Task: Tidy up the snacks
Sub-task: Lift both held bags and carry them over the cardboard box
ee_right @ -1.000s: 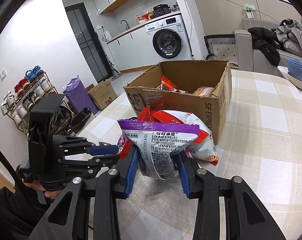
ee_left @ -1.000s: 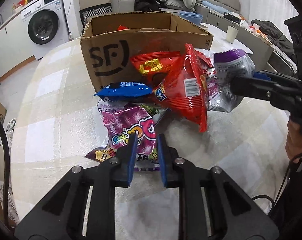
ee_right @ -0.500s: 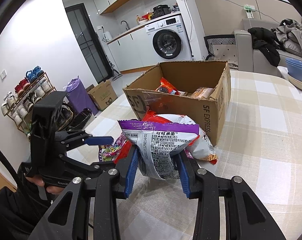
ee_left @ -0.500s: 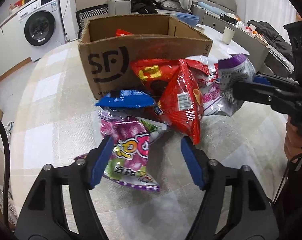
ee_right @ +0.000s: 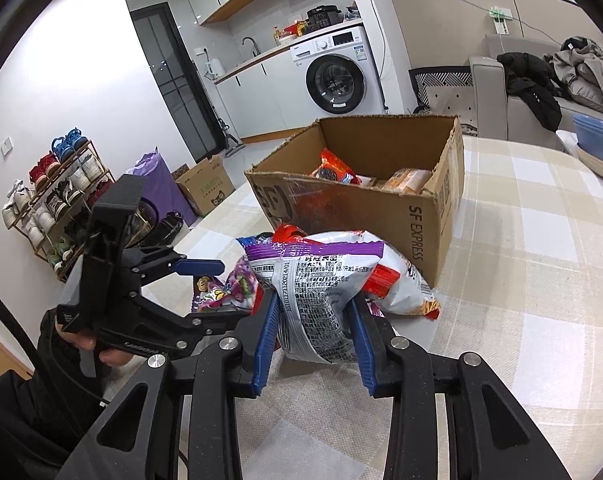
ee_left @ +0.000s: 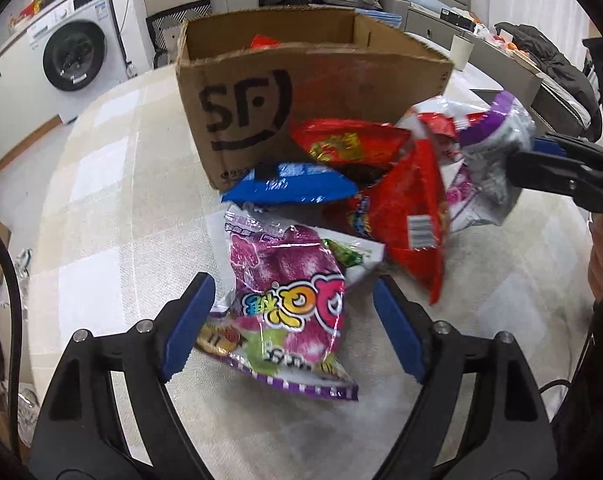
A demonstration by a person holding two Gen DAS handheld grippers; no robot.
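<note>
The left claw (ee_left: pixel 293 320) hangs over the desk (ee_left: pixel 113 208) with its jaws opening, and the purple candy bag (ee_left: pixel 289 300) lies flat on the checked cloth between its blue pads (ee_left: pixel 189 320), neither pad pressing on it. Over on the other side, the right claw (ee_right: pixel 313 332) is clamped on the silver-and-purple snack bag (ee_right: pixel 317 288), pinching its lower half so the bag stands up off the desk. Between the two sits the pile: a blue packet (ee_left: pixel 293 188) tucked against the cardboard box (ee_left: pixel 313 92), a red bag (ee_left: pixel 413 216) leaning on edge beside it, another red one (ee_left: pixel 349 144) behind. The box stands open just behind the pile, with an orange packet (ee_right: pixel 333 168) and a tan packet (ee_right: pixel 409 180) already lying inside it.
</note>
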